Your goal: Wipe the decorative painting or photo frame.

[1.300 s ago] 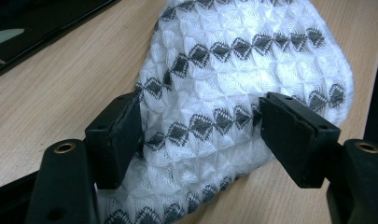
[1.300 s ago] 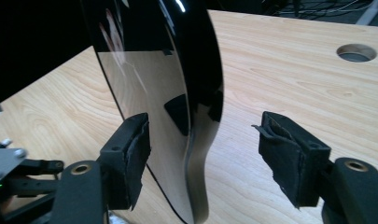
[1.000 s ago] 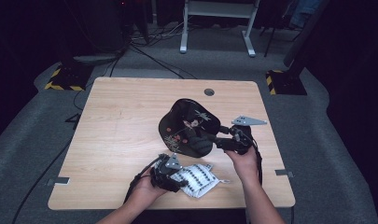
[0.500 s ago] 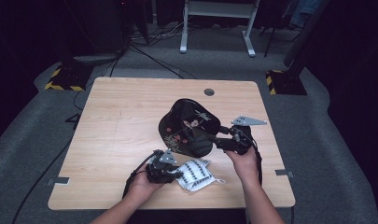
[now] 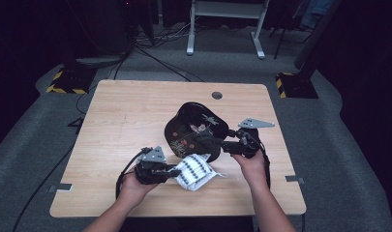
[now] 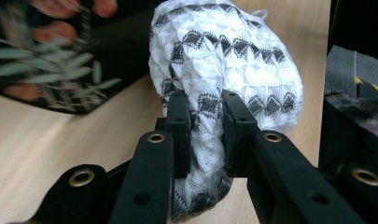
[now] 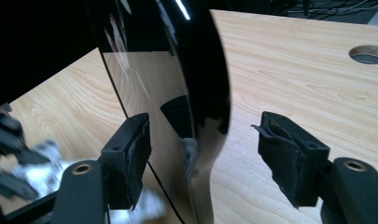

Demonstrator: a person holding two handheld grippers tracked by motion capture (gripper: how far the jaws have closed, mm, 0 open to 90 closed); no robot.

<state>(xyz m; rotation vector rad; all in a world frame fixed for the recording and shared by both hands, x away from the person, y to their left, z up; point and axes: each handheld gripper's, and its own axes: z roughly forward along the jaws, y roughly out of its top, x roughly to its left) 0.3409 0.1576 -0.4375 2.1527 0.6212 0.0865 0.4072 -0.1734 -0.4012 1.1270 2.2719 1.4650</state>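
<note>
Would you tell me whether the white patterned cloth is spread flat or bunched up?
Bunched up: the cloth bulges in a rounded wad, pinched between the left gripper.

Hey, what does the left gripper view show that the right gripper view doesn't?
The left gripper view shows the left gripper shut on a white patterned cloth, bunched between its pads, and painted leaves on the black tray. The right gripper view shows the right gripper open around the tray's glossy rim, plus a cable hole. Both share the tray and wooden table.
</note>
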